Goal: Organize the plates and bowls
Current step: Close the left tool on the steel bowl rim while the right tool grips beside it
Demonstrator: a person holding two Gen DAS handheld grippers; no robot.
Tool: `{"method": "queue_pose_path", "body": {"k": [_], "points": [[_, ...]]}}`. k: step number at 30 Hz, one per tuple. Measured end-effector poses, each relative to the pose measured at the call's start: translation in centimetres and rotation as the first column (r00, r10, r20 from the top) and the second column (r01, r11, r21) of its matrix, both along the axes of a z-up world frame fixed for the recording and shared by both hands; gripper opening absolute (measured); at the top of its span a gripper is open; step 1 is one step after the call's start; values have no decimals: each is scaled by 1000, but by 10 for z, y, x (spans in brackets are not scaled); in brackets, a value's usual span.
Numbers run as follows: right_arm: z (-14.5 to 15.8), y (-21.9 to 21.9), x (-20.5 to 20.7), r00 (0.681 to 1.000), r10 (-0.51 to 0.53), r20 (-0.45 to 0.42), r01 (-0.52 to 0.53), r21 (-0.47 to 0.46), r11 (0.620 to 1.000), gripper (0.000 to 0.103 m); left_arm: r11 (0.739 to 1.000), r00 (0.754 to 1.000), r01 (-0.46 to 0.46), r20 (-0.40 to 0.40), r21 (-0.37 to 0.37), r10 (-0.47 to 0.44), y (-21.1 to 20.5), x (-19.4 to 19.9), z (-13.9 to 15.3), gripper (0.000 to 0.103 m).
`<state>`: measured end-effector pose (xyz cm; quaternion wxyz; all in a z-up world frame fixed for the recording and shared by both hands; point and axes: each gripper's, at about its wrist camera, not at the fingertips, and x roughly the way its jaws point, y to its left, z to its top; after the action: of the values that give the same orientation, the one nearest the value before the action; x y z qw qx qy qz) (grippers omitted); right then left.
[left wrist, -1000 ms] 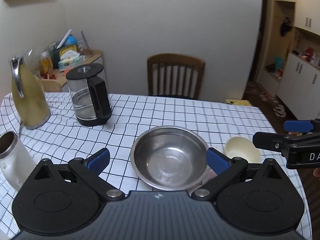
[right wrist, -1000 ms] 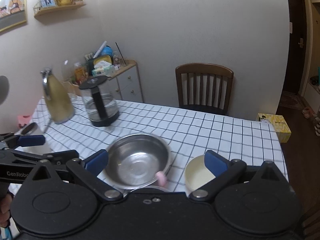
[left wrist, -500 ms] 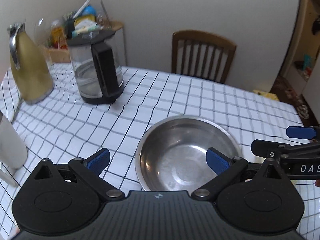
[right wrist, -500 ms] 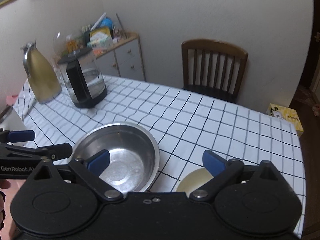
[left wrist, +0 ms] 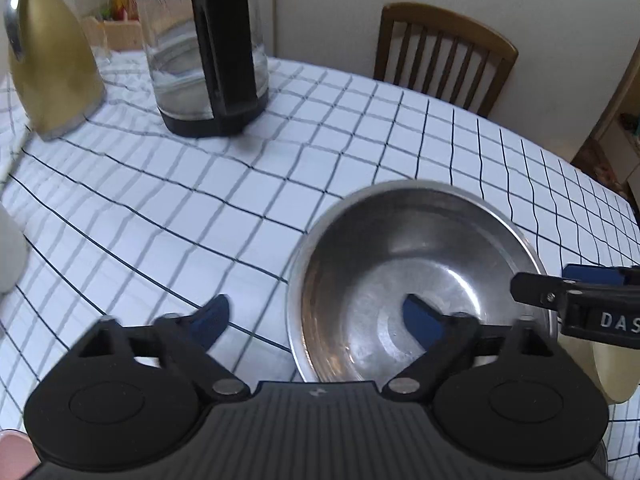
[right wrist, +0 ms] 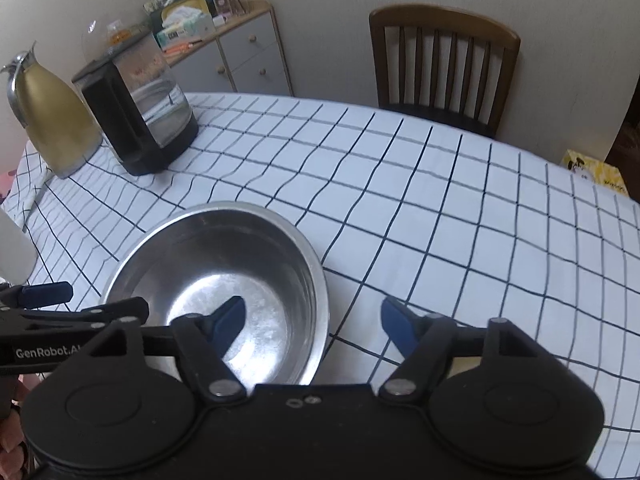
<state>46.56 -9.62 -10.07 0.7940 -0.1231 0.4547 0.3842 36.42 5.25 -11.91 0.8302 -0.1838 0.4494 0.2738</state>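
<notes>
Steel bowl [left wrist: 416, 280] sits on the checked cloth [left wrist: 200, 208] at about 5 o'clock in my left view and 7 o'clock in my right view, upright and empty. My left gripper [left wrist: 316, 322] straddles the bowl's left rim: one finger outside on the cloth side, the other over the basin, jaws closing but pads not yet pressing on metal. My right gripper [right wrist: 312, 322] mirrors it on the right rim, one finger inside the bowl, the other over bare cloth, also closing with no contact I can confirm. A cream bowl [left wrist: 614, 372] peeks out at 4 o'clock in the left view, just beside the steel one, partly hidden by the right gripper's body. Risks, as I judge them: thin, slick rim, so a shallow bite could slip and let the bowl tip. If one side clamps first, the bowl may skid across the cloth or bump the cream bowl. Uneven lift from two hands could twist it out of a pad. Cloth is wrinkled near the kettle [left wrist: 208, 52] at 11 o'clock; dragging the bowl could bunch it further. Kettle and gold jug [left wrist: 52, 56] stand well apart from the work.
</notes>
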Motion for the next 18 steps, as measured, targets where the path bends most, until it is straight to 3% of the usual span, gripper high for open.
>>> {"method": "queue_pose_path", "body": {"k": [1, 5, 7, 9, 11, 13, 18], "points": [[-2, 1, 1, 1000, -2, -7, 2, -3, 1000, 66, 1000, 1000, 1, -5, -22, -1, 2, 1, -2, 65], [-9, 3, 4, 999, -9, -43, 8, -3, 1000, 52, 999, 1000, -4, -7, -45, 3, 5, 3, -7, 59], [-12, 5, 4, 999, -6, -45, 5, -10, 1000, 44, 999, 1000, 2, -9, -53, -3, 5, 3, -8, 45], [-14, 5, 3, 999, -4, -47, 3, -15, 1000, 39, 998, 1000, -5, -21, -60, 3, 6, 4, -10, 38], [-16, 5, 3, 999, -12, -50, 11, -20, 1000, 36, 998, 1000, -11, -22, -63, 10, 7, 4, -10, 36], [-17, 5, 3, 998, -14, -57, 13, -20, 1000, 26, 998, 999, -23, -23, -63, 22, 10, 4, -10, 29], [-15, 3, 1, 999, -35, -41, 34, -25, 999, 13, 998, 999, -36, -34, -58, 34, 13, 2, -9, 23]]}}
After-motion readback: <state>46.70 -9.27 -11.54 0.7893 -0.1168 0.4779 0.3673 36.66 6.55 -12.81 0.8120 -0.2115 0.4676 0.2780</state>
